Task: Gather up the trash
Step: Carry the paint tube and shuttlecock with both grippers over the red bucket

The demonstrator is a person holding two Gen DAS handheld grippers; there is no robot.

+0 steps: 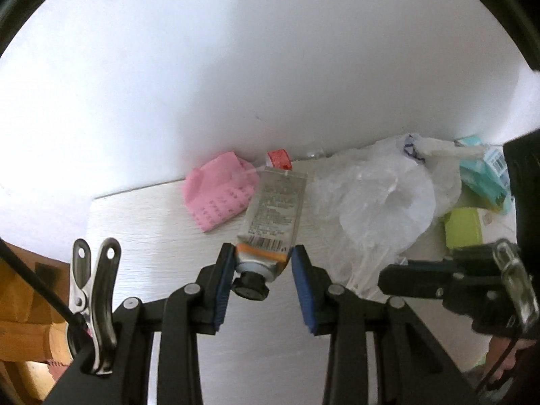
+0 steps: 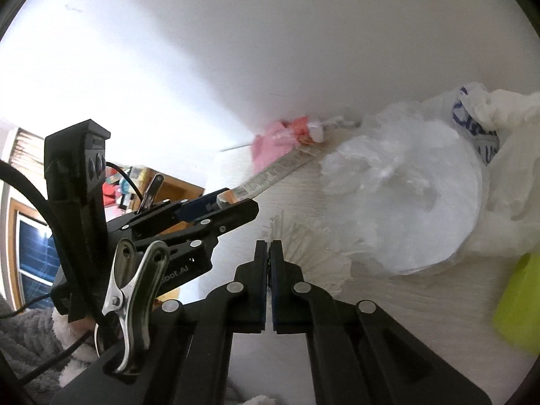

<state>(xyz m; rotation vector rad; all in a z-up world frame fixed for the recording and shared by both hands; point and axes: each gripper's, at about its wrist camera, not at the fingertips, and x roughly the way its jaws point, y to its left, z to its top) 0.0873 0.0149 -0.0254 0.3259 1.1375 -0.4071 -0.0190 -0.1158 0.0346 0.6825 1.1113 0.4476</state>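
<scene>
A flattened cream tube (image 1: pixel 273 209) with a barcode, an orange band and a black cap hangs above the pale table (image 1: pixel 141 222). My left gripper (image 1: pixel 263 253) is shut on its cap end, blue pads against both sides. In the right wrist view the same tube (image 2: pixel 270 175) sticks out of the left gripper (image 2: pixel 233 202) towards the wall. My right gripper (image 2: pixel 269 244) is shut, pads together with nothing visible between them, just short of a crumpled clear plastic bag (image 2: pixel 405 195). It also shows at the right of the left wrist view as the right gripper (image 1: pixel 422 280).
Against the white wall lie a pink paper (image 1: pixel 219 195), a red cap (image 1: pixel 278 158), the clear bag (image 1: pixel 381 209), a white bag with blue print (image 1: pixel 415 148), a teal packet (image 1: pixel 482 172) and a lime green object (image 1: pixel 462 229). The table's left edge is near.
</scene>
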